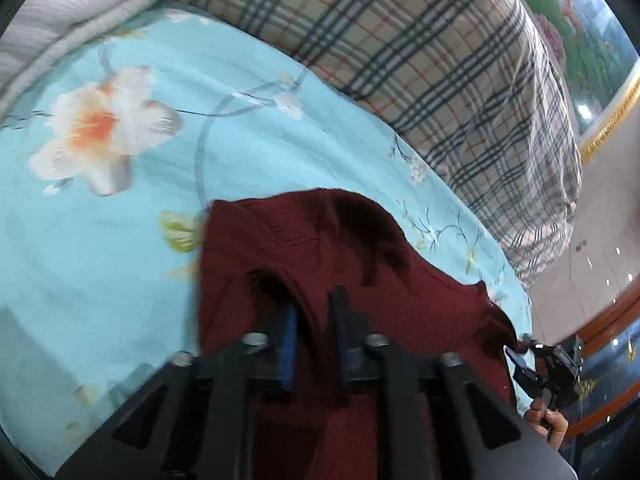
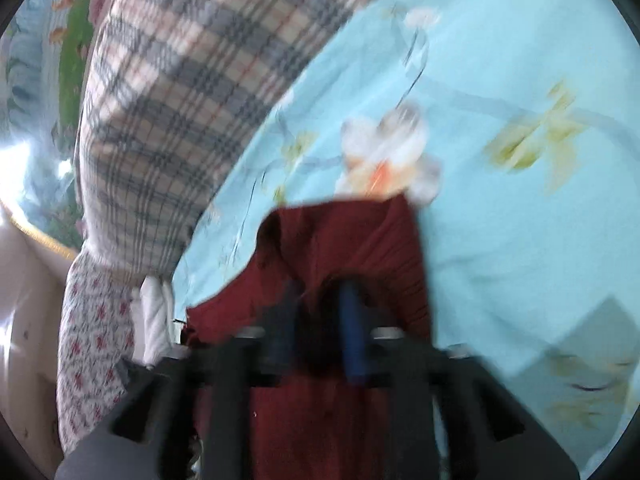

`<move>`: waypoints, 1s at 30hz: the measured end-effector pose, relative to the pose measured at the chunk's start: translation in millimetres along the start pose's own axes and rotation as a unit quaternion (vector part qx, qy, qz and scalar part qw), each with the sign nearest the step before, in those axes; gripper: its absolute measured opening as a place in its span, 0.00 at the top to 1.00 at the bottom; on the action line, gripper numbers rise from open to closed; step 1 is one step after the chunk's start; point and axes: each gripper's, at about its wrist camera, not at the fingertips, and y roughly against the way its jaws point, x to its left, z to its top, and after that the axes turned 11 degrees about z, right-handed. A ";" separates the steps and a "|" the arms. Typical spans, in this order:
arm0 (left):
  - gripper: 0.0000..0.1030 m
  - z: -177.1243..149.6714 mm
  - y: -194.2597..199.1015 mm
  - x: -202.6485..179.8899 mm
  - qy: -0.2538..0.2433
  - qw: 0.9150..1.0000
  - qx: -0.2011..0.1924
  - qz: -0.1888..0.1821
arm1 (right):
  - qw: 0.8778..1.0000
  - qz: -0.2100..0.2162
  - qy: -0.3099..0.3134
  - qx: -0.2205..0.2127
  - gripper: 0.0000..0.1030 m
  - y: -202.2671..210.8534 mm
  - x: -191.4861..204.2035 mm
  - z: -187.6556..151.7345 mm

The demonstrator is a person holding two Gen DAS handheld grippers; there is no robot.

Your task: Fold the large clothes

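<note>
A dark red knit garment (image 1: 360,264) lies on a light blue floral bedsheet (image 1: 120,240). My left gripper (image 1: 314,300) is shut on a fold of the garment between its dark fingers. The right gripper (image 1: 524,364) shows at the garment's right edge in the left wrist view. In the blurred right wrist view, my right gripper (image 2: 320,296) is shut on the dark red garment (image 2: 360,240), bunched between its blue-padded fingers, above the bedsheet (image 2: 520,240).
A plaid quilt (image 1: 420,60) is piled along the far side of the bed, also in the right wrist view (image 2: 180,100). A grey striped blanket (image 1: 60,12) lies at upper left. A floral pillow (image 2: 92,340) sits at the bed's edge. Floor (image 1: 592,248) is at right.
</note>
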 end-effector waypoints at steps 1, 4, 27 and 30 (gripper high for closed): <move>0.66 -2.9 10.9 4.3 0.013 1.000 -0.005 -0.005 | 1.000 -0.002 0.006 -0.013 0.40 9.2 3.7 0.3; 0.58 -17.3 33.6 -0.9 0.013 0.999 -0.007 -0.039 | 0.999 0.008 0.043 -0.007 0.40 22.3 24.7 -7.4; 0.49 7.6 23.8 22.3 0.040 0.998 -0.009 0.043 | 0.989 -0.011 0.116 0.094 0.45 -28.9 62.9 -74.3; 0.44 -32.2 50.0 21.0 0.036 0.999 0.001 0.018 | 0.989 -0.001 0.118 0.088 0.45 -18.1 72.8 -87.6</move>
